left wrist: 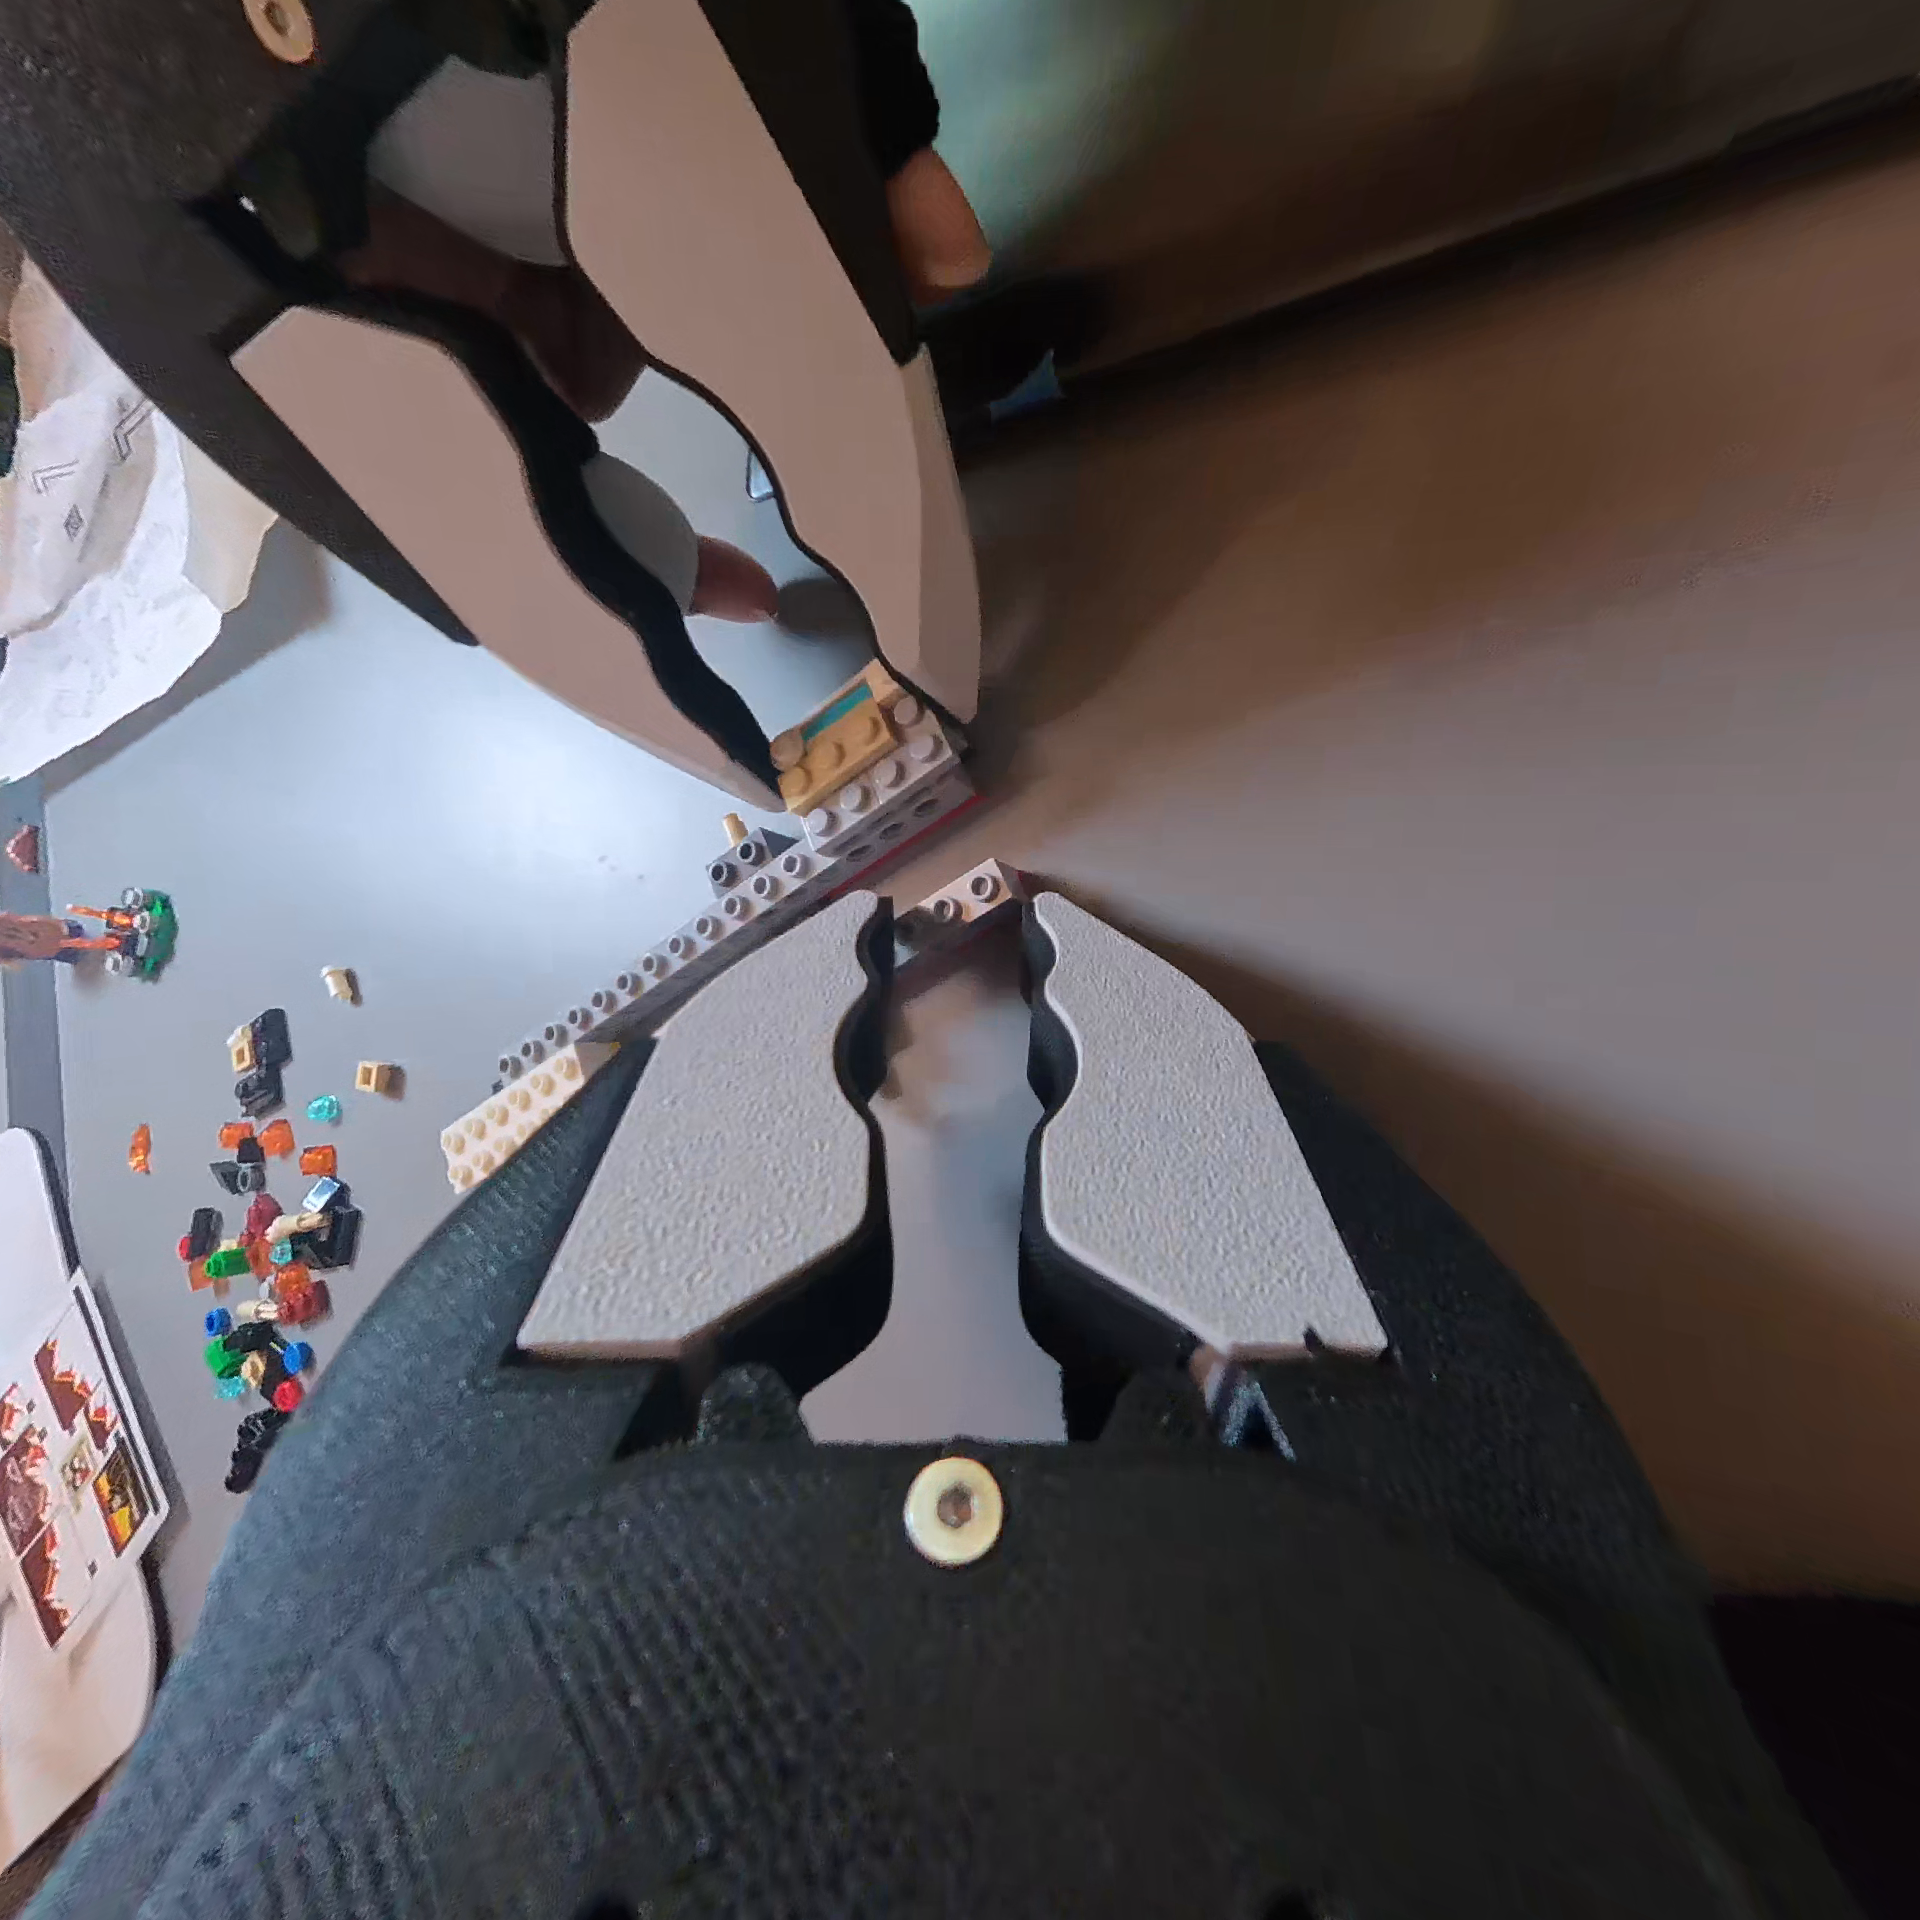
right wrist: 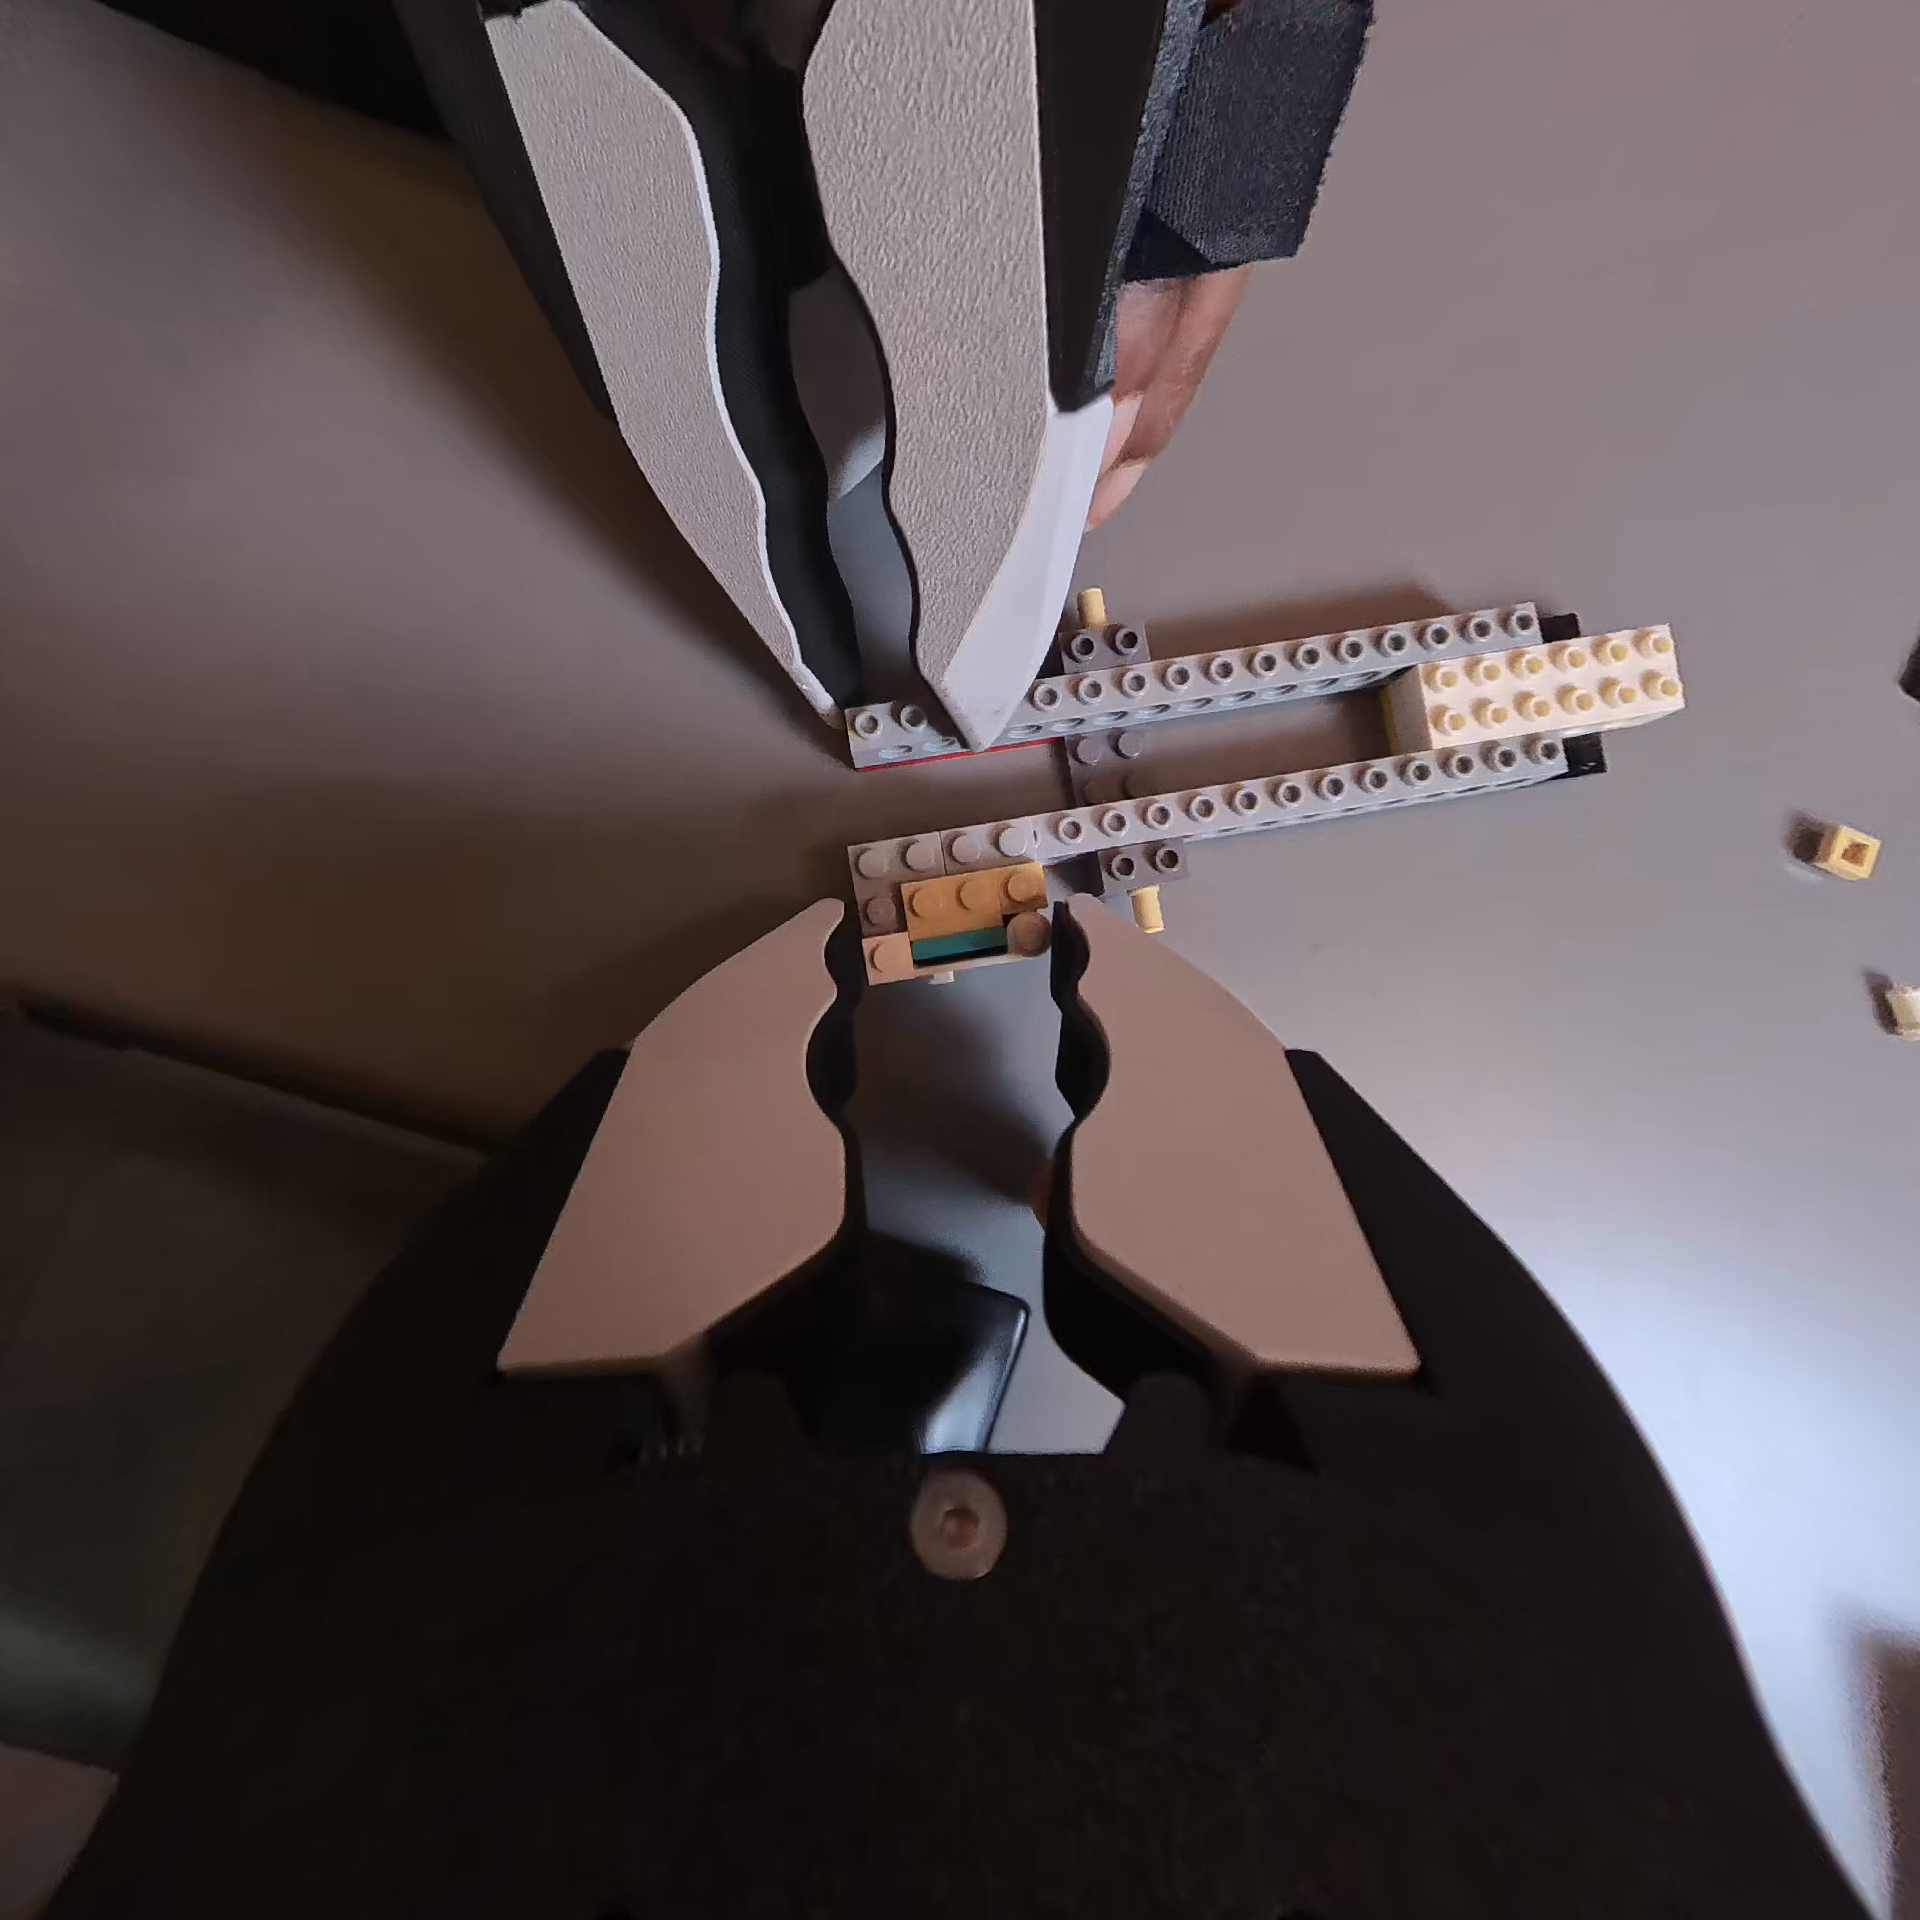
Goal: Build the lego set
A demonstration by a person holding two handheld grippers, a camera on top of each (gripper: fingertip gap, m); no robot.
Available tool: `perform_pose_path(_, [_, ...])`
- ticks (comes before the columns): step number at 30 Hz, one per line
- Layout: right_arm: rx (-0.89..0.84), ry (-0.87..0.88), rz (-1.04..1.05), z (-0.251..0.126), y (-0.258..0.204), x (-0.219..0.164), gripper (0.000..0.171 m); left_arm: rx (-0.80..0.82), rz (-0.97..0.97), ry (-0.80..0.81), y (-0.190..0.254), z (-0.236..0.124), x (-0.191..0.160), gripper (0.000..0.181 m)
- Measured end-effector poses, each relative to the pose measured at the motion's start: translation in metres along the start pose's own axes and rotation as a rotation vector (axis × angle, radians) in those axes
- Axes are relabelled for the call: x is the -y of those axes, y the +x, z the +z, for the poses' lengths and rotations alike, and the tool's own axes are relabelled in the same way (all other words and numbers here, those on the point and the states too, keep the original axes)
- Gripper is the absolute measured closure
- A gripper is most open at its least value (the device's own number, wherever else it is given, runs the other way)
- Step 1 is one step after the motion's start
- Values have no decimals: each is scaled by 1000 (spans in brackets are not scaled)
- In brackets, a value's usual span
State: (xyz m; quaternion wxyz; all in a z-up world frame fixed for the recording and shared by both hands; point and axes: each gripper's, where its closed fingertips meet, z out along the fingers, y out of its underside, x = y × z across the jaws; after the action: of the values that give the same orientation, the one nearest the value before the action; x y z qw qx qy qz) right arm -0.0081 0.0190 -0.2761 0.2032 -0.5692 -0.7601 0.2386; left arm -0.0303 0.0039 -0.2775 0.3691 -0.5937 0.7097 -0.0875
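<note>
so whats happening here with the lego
A person is building a grey lego frame on the table with two handheld grippers. The left gripper grips the end of one long beam, while the right gripper brackets the tan and teal piece on the other beam. Loose pieces and an instruction booklet lie to the side.

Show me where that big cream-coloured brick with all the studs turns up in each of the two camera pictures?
Left wrist view: the cream brick lies left of centre, at the lower-left end of the grey beam frame, partly hidden behind the left gripper.
Right wrist view: the brick sits upper right, bridging the far ends of the two grey beams.
Shared landmark: the tan and teal plates at the frame's opposite end.
</note>
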Motion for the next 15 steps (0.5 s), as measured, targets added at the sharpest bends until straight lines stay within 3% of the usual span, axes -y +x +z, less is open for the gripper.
perform_pose_path(1, [4,-3,-5,0,0,0,136,-3,6,-3,0,0,0,158])
perform_pose_path(4, [14,1,1,0,2,0,136,-23,41,17,2,-1,2,160])
perform_pose_path(6, [32,10,2,-1,1,0,136,-47,57,50,5,-3,6,175])
perform_pose_path(13, [43,-2,-28,-2,2,-3,135,-15,94,54,0,-2,4,173])
perform_pose_path(15, [41,-2,-35,-3,3,-3,135,-22,112,34,0,-4,3,165])
